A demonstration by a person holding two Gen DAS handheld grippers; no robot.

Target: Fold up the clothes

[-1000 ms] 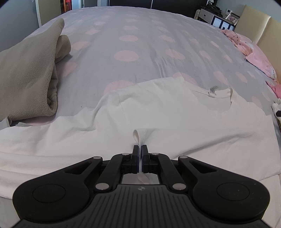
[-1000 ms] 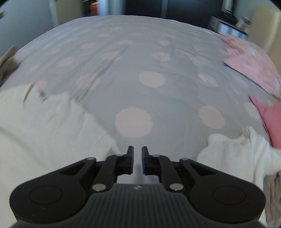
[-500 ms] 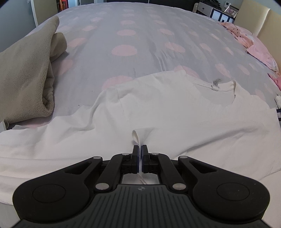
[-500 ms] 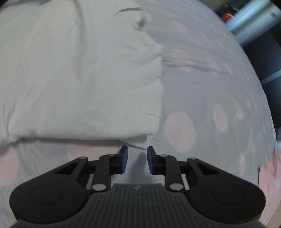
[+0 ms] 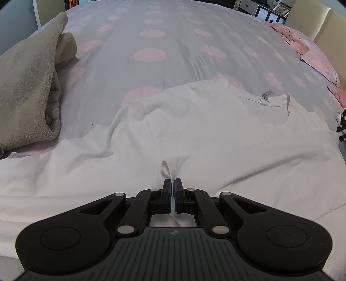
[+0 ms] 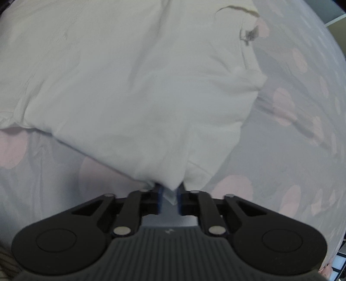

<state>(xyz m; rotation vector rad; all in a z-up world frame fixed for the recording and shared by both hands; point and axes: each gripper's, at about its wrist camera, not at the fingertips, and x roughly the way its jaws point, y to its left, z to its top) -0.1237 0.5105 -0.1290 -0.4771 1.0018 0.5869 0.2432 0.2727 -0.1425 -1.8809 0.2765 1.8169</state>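
A white T-shirt (image 5: 216, 129) lies spread on the bed, with its collar and label (image 5: 267, 96) at the far right in the left wrist view. My left gripper (image 5: 172, 183) is shut on a pinched fold of the shirt's fabric near its middle. In the right wrist view the same shirt (image 6: 129, 86) fills the upper frame, and one corner hangs down between the fingers. My right gripper (image 6: 169, 190) is closing around that corner. A gap still shows between the blue pads and the cloth.
The bed has a grey duvet with pink dots (image 5: 151, 54). A folded beige fleece blanket (image 5: 26, 90) lies at the left edge. Pink clothes (image 5: 313, 56) are piled at the far right by a beige headboard (image 5: 313, 19).
My right gripper rolled and moved from over bare duvet to the shirt's corner, and its jaws narrowed around it. The left gripper kept its pinch and barely moved.
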